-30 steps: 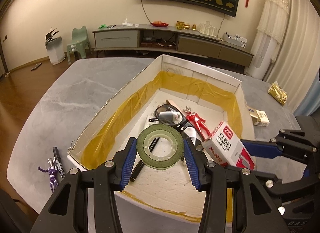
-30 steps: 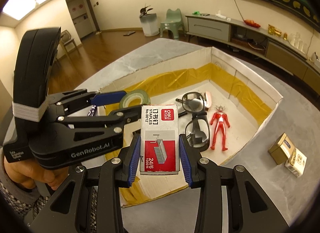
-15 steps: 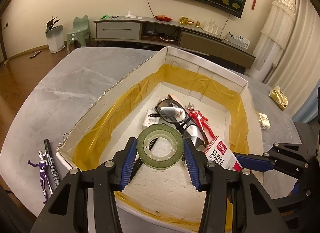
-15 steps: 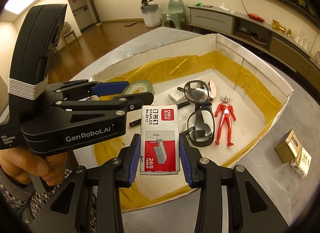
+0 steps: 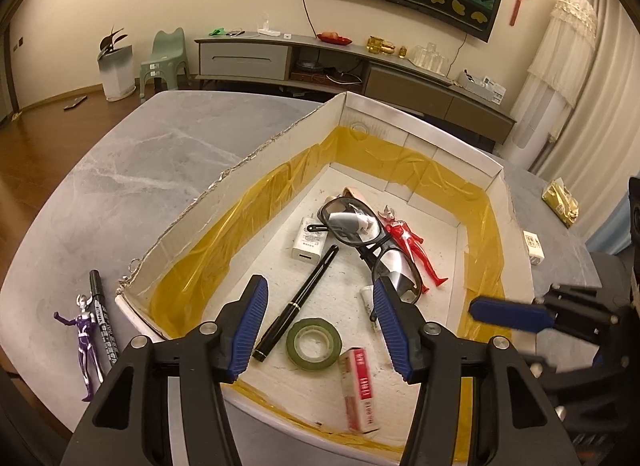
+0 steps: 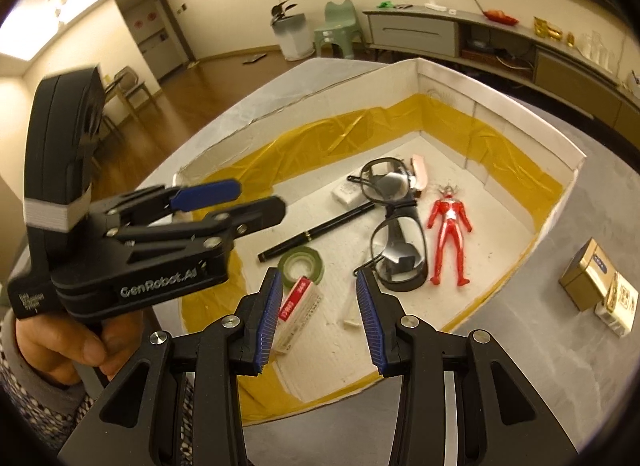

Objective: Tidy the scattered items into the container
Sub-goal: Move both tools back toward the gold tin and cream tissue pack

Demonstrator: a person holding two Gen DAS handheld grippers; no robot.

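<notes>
**Container holds tape roll and staple box; both grippers empty**

Container (image 5: 420,133) sits on the desk (image 5: 120,169). Inside it, near its front wall, I see the green tape roll (image 5: 314,343) lying flat, the staple box (image 5: 359,390) just beside it, and a black pen (image 5: 298,304) alongside. My left gripper (image 5: 318,326) and right gripper (image 6: 318,320) hover over the container with jaws spread, holding nothing. Outside its left wall lie a purple figure (image 5: 84,330) and marker (image 5: 102,322).

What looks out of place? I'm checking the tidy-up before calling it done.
A purple figure and a black marker lie on the table outside the box. Small cartons sit beyond its right wall. The staple box lies tipped on its side.
</notes>
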